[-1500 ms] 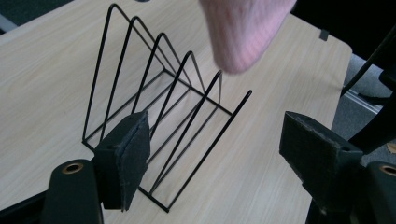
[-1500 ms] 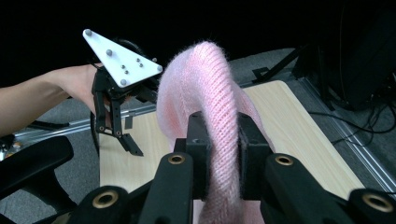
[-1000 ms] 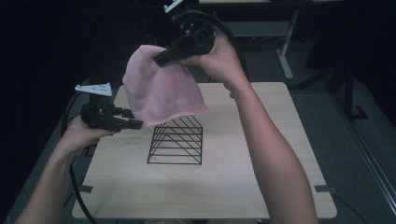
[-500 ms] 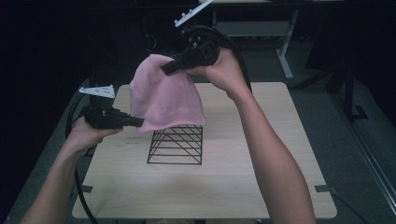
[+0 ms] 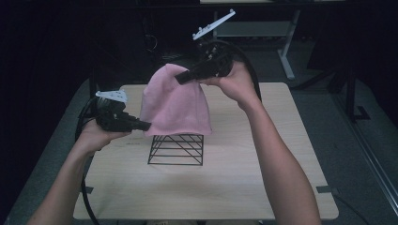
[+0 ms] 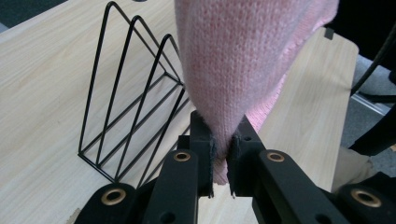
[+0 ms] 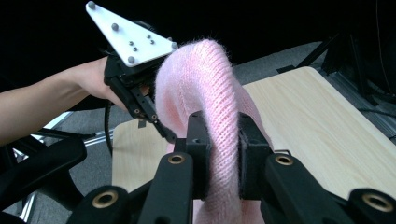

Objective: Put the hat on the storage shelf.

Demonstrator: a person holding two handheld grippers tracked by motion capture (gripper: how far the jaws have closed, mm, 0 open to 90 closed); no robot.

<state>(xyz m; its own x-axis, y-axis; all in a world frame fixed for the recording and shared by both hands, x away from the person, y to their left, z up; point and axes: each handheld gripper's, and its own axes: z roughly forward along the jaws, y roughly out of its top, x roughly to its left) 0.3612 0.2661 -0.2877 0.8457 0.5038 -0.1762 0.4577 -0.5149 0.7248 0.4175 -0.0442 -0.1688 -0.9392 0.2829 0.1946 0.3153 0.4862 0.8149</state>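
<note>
Pink knitted cloth (image 5: 176, 105), fuzzy; hangs draped above wire rack (image 5: 176, 149).

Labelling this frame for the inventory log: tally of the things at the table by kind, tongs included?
Pink knitted cloth: 1
Black wire rack with triangular dividers: 1
Black hand-held tongs, left and right, each shut on the cloth: 2
Light wooden table: 1
Total: 5

Bare table (image 5: 263, 178) right of and before the wire rack (image 5: 176, 150), pink cloth (image 5: 176, 105) draped above it.
</note>
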